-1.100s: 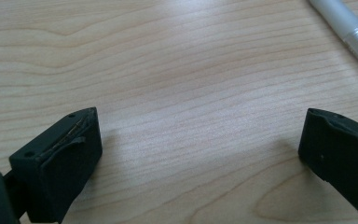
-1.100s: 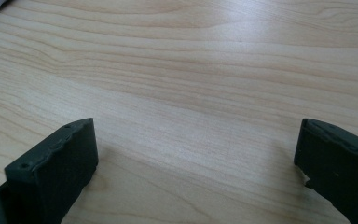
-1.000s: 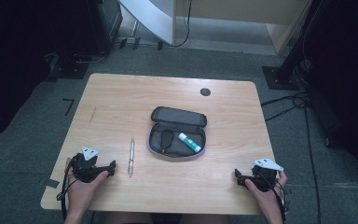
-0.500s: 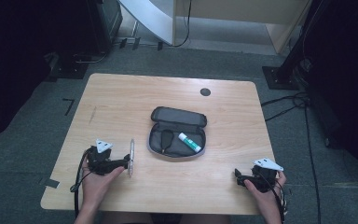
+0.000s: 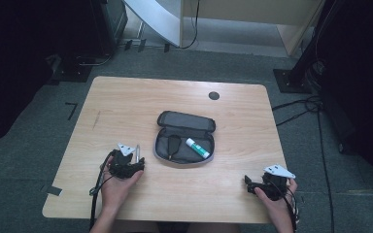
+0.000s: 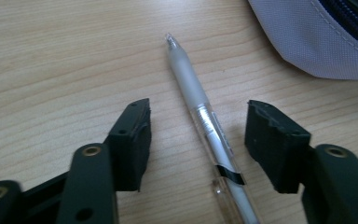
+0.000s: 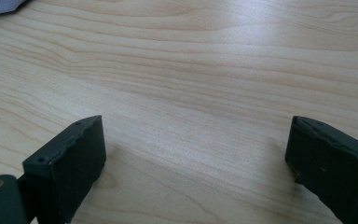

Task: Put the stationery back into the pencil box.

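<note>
Pen [image 6: 204, 122] lay on the tabletop [image 5: 126, 104] at lower centre of the left gripper view, between the left tongs [image 6: 198, 140], whose jaws had just been closing, not yet touching; next: pinch it squarely, while the right tongs [image 7: 196, 154] gaped empty.

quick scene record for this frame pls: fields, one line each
surface: wooden table
target: clear pen, flat on the table, left of the case
left hand-held gripper: jaws have just been closing, astride the pen, pads not touching it
right hand-held gripper: open, nothing between jaws, near right front edge
case: grey pencil case, unzipped, lying open mid-table
in case: white glue stick with green cap
</note>
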Demonstrator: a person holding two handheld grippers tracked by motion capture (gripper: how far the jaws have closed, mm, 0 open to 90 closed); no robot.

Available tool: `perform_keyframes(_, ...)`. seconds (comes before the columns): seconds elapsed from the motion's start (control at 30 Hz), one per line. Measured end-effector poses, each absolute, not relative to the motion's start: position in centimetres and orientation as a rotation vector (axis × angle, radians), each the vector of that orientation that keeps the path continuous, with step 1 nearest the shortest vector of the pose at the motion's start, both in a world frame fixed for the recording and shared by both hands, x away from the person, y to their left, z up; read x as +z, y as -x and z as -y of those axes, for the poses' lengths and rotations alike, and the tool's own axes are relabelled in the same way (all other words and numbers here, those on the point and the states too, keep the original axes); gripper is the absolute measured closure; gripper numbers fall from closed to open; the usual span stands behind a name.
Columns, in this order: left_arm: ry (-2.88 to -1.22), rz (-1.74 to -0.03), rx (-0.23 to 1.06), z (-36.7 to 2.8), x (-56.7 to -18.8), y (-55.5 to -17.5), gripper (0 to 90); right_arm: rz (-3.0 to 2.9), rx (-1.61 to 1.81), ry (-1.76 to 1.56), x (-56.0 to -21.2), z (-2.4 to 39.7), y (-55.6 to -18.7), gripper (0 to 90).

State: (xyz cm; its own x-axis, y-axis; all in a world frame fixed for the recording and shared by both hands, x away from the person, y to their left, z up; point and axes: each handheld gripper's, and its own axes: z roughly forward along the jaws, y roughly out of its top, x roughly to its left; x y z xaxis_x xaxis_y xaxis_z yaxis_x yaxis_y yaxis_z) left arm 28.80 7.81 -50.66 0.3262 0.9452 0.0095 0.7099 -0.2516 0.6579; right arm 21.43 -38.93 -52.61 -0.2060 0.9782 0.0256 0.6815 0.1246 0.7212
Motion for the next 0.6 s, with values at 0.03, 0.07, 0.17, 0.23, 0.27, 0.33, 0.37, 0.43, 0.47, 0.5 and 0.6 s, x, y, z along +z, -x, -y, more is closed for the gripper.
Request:
perform_keyframes(0.03,-2.04,-1.452,0.559,-7.73,-50.65,-28.76,50.9,-1.95,0.855,-1.596,-52.62,38.94,-21.42,5.1)
perform_keyframes(0.07,-2.039,-1.445,0.555,-7.65,-50.64,-28.72,55.0,-1.95,0.856,-1.595,-52.62,38.94,-21.42,5.2)
perform_keyframes(0.17,-2.052,-1.408,0.542,-7.54,-50.64,-28.55,66.7,-1.95,0.857,-1.594,-52.61,38.93,-21.41,5.6)
perform_keyframes(0.23,-2.059,-1.393,0.53,-7.62,-50.62,-28.55,73.4,-1.951,0.858,-1.593,-52.61,38.93,-21.4,5.7)
perform_keyframes(0.27,-2.057,-1.398,0.529,-7.69,-50.59,-28.56,74.4,-1.951,0.858,-1.594,-52.6,38.93,-21.4,5.8)
perform_keyframes(0.33,-2.059,-1.39,0.511,-8.01,-50.57,-28.61,80.8,-1.951,0.859,-1.592,-52.6,38.93,-21.4,6.0)
perform_keyframes(0.37,-2.057,-1.388,0.502,-8.1,-50.56,-28.6,80.9,-1.951,0.858,-1.592,-52.61,38.93,-21.4,6.0)
perform_keyframes(0.43,-2.059,-1.378,0.499,-8.19,-50.58,-28.53,81.0,-1.951,0.859,-1.591,-52.6,38.93,-21.39,6.2)
perform_keyframes(0.47,-2.061,-1.371,0.495,-8.25,-50.59,-28.49,81.1,-1.951,0.859,-1.59,-52.6,38.93,-21.39,6.3)
perform_keyframes(0.5,-2.061,-1.366,0.491,-8.3,-50.61,-28.47,81.1,-1.951,0.859,-1.591,-52.6,38.92,-21.39,6.2)
perform_keyframes(0.6,-2.053,-1.377,0.484,-8.32,-50.61,-28.5,80.8,-1.951,0.859,-1.59,-52.6,38.93,-21.39,6.3)
